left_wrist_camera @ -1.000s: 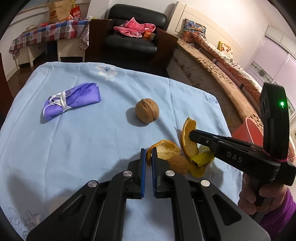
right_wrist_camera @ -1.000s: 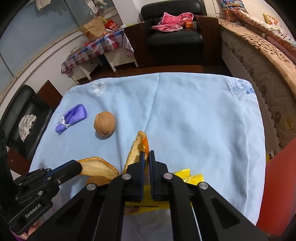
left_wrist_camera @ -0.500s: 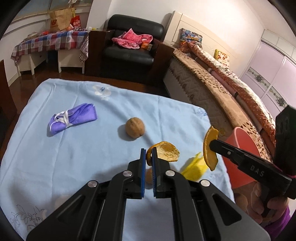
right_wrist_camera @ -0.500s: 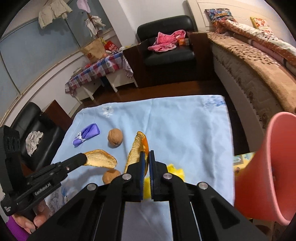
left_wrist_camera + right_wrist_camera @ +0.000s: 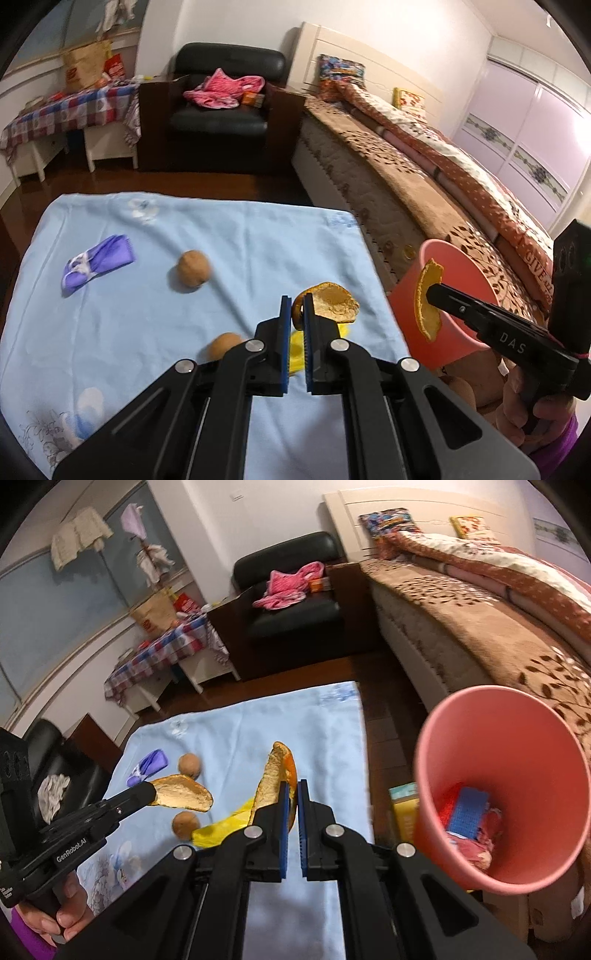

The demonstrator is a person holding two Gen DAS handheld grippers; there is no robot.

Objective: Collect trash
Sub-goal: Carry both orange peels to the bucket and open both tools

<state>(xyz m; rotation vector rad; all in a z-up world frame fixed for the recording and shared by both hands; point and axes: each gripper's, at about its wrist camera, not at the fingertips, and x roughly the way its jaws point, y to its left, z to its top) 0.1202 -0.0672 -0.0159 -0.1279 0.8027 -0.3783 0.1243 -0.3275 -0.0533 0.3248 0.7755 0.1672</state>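
My left gripper is shut on a cupped piece of orange peel, held above the blue tablecloth. My right gripper is shut on a long curved orange peel, lifted off the table beside the pink bin. In the left wrist view that right gripper carries its peel in front of the pink bin. On the cloth lie two walnuts, a yellow wrapper and a purple cloth bundle.
The pink bin holds red and blue scraps and stands off the table's right edge, next to a bed. A black armchair and a checked side table are beyond the table. A hand grips the left tool.
Both grippers have lifted their orange peels off the cloth and carried them up and to the right toward the pink bin, which now fills the right side of the right wrist view.
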